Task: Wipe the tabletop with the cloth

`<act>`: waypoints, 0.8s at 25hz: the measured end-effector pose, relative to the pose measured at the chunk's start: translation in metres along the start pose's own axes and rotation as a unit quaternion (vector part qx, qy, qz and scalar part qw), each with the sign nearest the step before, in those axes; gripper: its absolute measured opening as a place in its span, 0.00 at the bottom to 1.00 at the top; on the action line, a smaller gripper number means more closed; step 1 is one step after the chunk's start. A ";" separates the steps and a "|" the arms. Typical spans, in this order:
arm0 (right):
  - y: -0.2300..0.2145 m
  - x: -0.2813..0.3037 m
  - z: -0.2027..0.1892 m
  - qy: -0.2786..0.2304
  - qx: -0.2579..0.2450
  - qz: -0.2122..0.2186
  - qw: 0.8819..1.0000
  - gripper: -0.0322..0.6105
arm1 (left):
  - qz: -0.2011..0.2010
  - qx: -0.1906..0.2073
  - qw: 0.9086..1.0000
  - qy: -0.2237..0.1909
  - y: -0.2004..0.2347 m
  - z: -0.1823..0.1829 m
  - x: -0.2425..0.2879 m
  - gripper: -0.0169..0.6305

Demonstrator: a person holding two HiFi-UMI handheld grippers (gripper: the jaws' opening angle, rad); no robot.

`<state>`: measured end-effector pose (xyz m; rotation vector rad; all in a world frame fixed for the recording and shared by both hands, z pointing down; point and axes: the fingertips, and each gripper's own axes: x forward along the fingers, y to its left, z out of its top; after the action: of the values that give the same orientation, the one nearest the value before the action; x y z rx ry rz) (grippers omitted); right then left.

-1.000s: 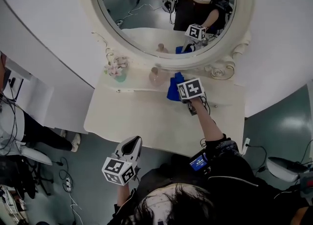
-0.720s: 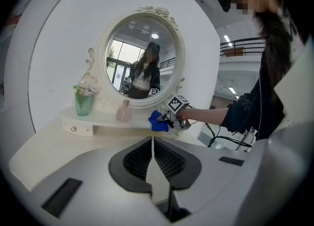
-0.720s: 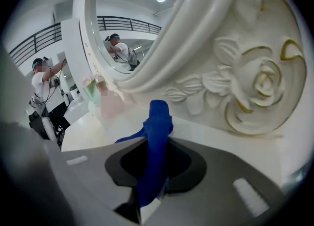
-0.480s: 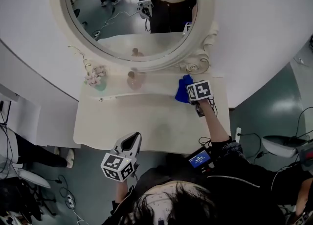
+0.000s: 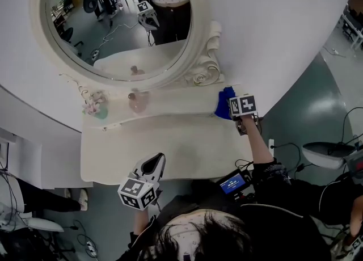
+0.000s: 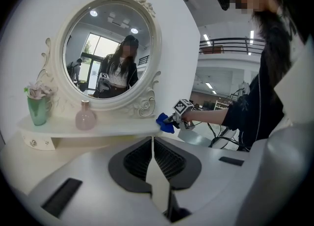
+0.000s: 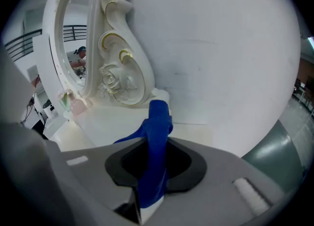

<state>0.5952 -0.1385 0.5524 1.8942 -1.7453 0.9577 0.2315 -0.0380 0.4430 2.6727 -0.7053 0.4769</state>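
Bright blue cloth (image 7: 157, 127), apparently bunched upright

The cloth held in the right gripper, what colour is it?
The cloth is plain bright blue, clearest in the right gripper view.

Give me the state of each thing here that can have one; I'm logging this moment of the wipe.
right gripper: shut on the blue cloth.
blue cloth: bunched, pinched between the right jaws, by the end of the shelf.
left gripper: shut, empty, held off the front edge of the table.
pink bottle: upright on the shelf.
green vase: upright on the shelf, flowers in it.
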 end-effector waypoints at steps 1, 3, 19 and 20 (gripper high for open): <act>-0.006 -0.002 -0.001 -0.003 0.007 -0.001 1.000 0.17 | -0.002 0.001 1.000 0.001 -0.002 0.000 0.002 0.02; -0.018 -0.005 -0.002 -0.009 0.019 -0.004 1.000 0.17 | -0.004 0.003 1.000 0.004 -0.005 0.001 0.006 0.02; -0.071 0.071 -0.026 0.003 0.024 0.048 0.999 0.17 | 0.018 -0.003 0.998 0.064 -0.011 -0.020 0.023 0.02; -0.073 0.076 -0.025 0.008 0.011 0.047 0.999 0.17 | 0.021 -0.004 0.997 0.068 -0.010 -0.021 0.024 0.02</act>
<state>0.6603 -0.1643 0.6351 1.8258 -1.8352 1.0270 0.2515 -0.0310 0.4691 2.5934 -0.7215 0.6581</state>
